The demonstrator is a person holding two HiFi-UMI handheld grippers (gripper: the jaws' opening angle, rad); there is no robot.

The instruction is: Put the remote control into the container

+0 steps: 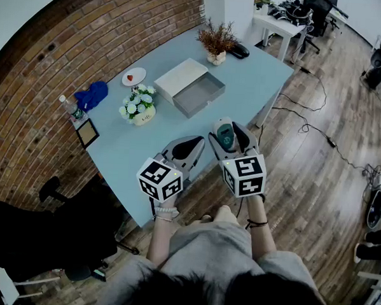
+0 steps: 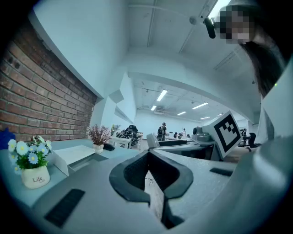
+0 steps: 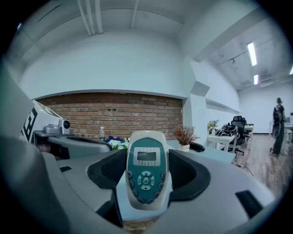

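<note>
Remote control gripped at the near edge of the blue table (image 1: 129,158), well short of the container.

The left gripper (image 1: 189,147) hovers over that near edge with its jaws clenched together on nothing. Just beside it, the right gripper (image 1: 228,126) clamps the white and teal remote control (image 3: 147,170) between its pads, buttons facing up. The open grey container (image 1: 200,94) sits farther back mid-table, its white lid (image 1: 180,77) touching its left side.

One remote control (image 3: 145,169), one container (image 1: 198,95), two grippers (image 1: 185,147) (image 1: 227,133), two potted plants (image 1: 139,108) (image 1: 216,45).
</note>
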